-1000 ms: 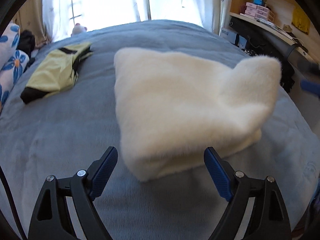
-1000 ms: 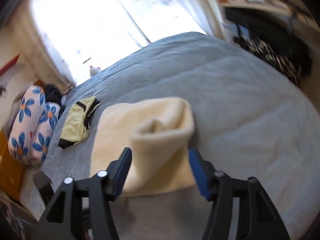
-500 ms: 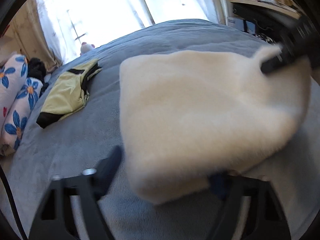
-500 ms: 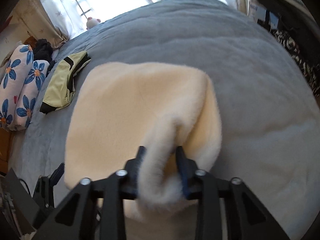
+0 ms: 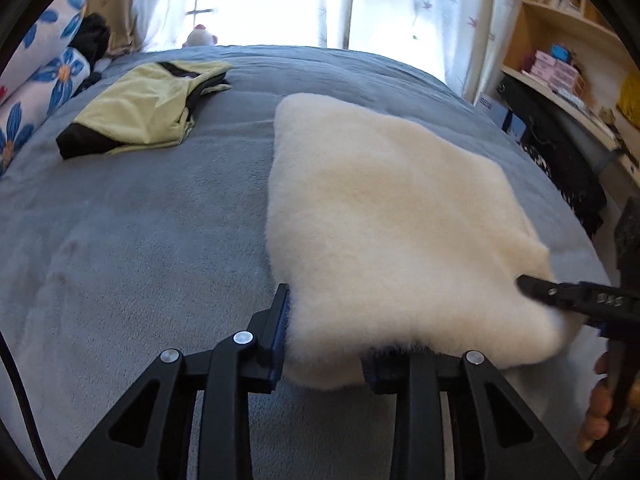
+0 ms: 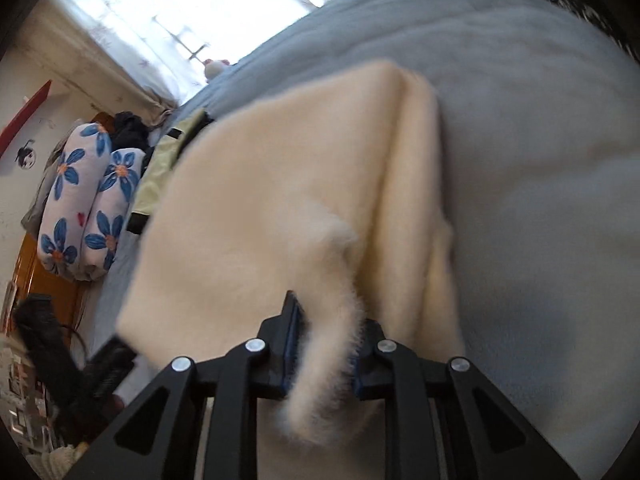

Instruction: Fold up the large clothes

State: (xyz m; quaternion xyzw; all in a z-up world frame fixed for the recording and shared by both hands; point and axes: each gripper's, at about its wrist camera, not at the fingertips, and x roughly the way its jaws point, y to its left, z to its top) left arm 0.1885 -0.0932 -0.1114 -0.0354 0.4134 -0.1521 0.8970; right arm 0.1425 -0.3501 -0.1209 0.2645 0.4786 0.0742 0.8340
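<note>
A folded cream fleece (image 5: pixel 384 216) lay on the grey bed cover (image 5: pixel 140 240), well apart from a yellow-green garment (image 5: pixel 136 120). The left gripper (image 5: pixel 326 344) and the right gripper (image 6: pixel 326 352) were each closing, pinching the fleece's near corners between their blue pads.

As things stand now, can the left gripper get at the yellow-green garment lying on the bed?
Probably not yet. The left gripper is closing on the cream fleece; the yellow-green garment lies apart, further up the grey bedcover, nothing between.
</note>
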